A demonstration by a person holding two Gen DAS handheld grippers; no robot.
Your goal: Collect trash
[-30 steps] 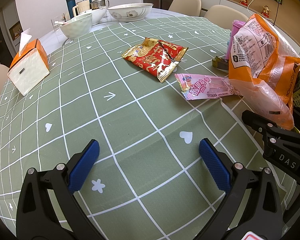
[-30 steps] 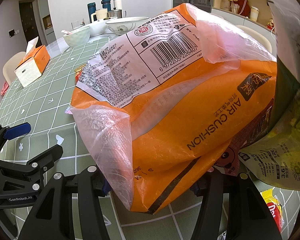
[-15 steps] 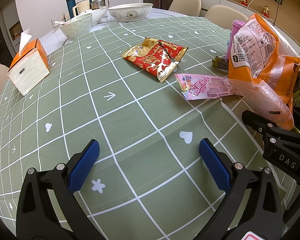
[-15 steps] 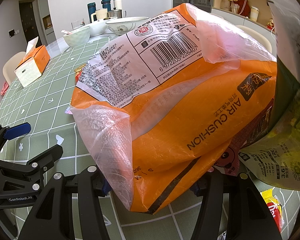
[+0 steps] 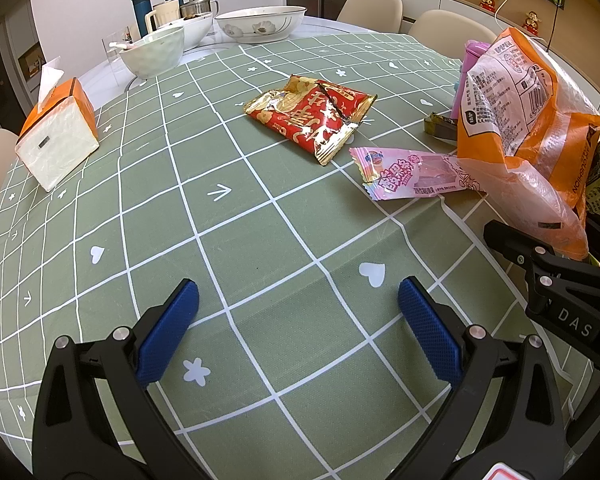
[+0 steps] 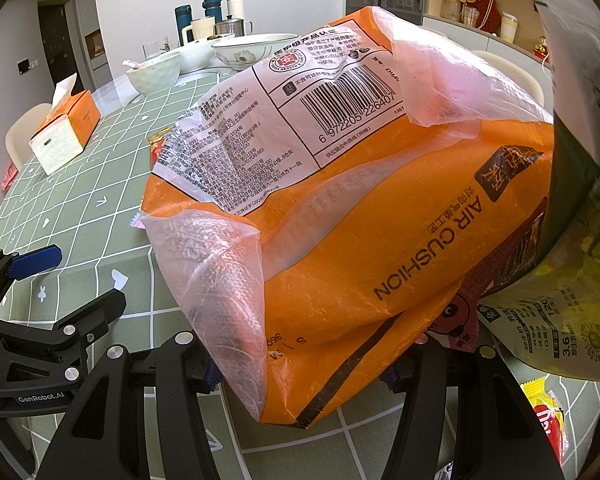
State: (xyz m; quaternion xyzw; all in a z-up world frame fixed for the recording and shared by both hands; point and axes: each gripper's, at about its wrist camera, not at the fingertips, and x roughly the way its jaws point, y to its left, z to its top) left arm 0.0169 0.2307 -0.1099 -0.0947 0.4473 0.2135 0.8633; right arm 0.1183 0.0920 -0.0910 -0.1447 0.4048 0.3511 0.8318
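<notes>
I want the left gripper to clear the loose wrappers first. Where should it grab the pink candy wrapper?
Grip the pink wrapper at its crimped left end, coming from the left with the left gripper. It lies flat, that end is free, and its right end runs under the orange bag.

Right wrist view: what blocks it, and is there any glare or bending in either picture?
Right wrist view: the orange bag fills most of the frame, sharp, its barcode legible. Left wrist view: glare on the red wrapper; the tablecloth grid lines bow from fisheye distortion.
</notes>
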